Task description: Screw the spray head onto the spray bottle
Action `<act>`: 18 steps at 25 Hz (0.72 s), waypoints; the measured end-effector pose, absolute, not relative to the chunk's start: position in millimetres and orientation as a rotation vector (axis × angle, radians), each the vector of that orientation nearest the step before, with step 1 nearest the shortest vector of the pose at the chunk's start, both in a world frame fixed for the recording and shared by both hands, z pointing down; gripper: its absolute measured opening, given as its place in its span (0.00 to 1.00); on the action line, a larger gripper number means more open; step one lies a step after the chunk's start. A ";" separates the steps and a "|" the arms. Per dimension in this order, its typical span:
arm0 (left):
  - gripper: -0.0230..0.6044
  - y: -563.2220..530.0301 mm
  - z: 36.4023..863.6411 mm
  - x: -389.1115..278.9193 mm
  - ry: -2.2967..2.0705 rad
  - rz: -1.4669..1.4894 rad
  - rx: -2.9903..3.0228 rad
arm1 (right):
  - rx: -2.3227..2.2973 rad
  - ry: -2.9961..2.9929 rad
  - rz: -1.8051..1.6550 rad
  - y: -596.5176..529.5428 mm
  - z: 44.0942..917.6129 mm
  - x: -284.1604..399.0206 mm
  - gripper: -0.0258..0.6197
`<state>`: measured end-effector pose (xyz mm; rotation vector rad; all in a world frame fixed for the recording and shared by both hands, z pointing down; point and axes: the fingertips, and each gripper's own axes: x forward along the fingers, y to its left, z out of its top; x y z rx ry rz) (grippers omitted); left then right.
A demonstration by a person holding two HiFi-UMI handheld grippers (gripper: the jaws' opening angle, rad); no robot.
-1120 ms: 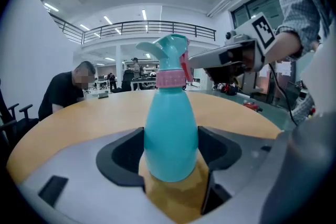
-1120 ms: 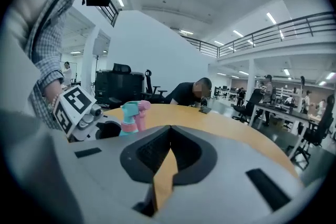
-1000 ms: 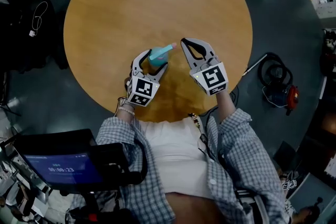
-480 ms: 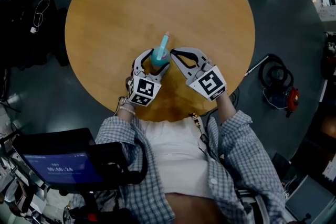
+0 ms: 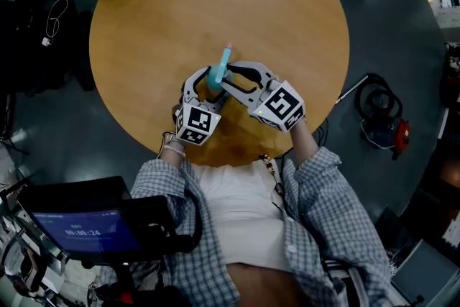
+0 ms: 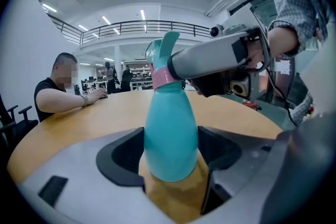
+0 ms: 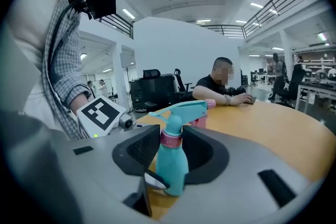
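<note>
1. The round wooden bench (image 5: 215, 3) carries the work, which sits towards its near edge, just ahead of the person wearing the camera.
2. A seated person in a dark top (image 7: 210, 89) rests a forearm on the far rim. The head view shows only that arm; the gripper views show the whole torso.
3. The left gripper (image 6: 170, 139) has its jaws closed on the belly of the teal plastic spray bottle (image 6: 169, 113), one pad against each side.
4. The right gripper (image 7: 171, 134) comes in higher, from the bottle's right. Its jaws are opening, one on each side of the neck; we cannot tell whether the pads touch it.
5. The bottle stands upright, long axis vertical, base at the bench surface.
6. The teal spray head (image 7: 181, 110) sits on top of the bottle. Its barrel lies level and points away from the wearer, towards the far side of the bench.
7. The pink collar (image 7: 171, 140) at the neck stands between the right jaws. The left gripper view shows one right jaw crossing in front of it.
8. The pink nozzle tip (image 7: 210, 104) shows in the head view and the right gripper view only.
</note>
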<state>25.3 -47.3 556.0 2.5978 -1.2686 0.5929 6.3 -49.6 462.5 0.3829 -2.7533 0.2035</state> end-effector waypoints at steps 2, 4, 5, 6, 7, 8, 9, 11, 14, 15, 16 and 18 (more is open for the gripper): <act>0.56 -47.3 555.6 25.9 -1.265 0.596 2.600 | 0.415 -2.756 0.194 -48.8 462.0 7.7 0.23; 0.56 -47.1 555.2 27.2 -1.257 0.600 2.606 | 0.455 -2.756 0.161 -47.4 460.1 9.7 0.23; 0.56 -46.7 555.2 27.8 -1.254 0.599 2.608 | 0.473 -2.756 0.150 -45.9 459.6 10.9 0.23; 0.56 -46.5 555.3 28.0 -1.255 0.595 2.605 | 0.488 -2.756 0.149 -43.9 459.4 12.1 0.23; 0.56 -46.7 555.7 27.6 -1.260 0.586 2.597 | 0.502 -2.754 0.154 -41.6 459.6 13.6 0.23; 0.56 -47.4 556.1 26.7 -1.268 0.573 2.583 | 0.517 -2.752 0.161 -39.2 459.8 15.4 0.23; 0.56 -48.2 556.3 25.6 -1.276 0.562 2.571 | 0.529 -2.752 0.166 -36.7 459.8 17.1 0.23; 0.56 -49.0 556.0 24.2 -1.281 0.560 2.569 | 0.530 -2.750 0.174 -29.5 461.6 19.1 0.23; 0.56 -49.6 555.8 24.9 -1.274 0.571 2.577 | 0.447 -2.733 0.172 -10.5 467.6 13.4 0.23; 0.56 -50.0 555.8 25.6 -1.271 0.574 2.579 | 0.423 -2.732 0.174 -4.5 469.0 10.6 0.23; 0.56 -50.5 555.7 26.2 -1.270 0.574 2.581 | 0.405 -2.733 0.181 0.6 469.4 8.7 0.22; 0.56 -51.2 555.9 27.0 -1.268 0.570 2.581 | 0.379 -2.743 0.194 9.6 466.0 10.0 0.22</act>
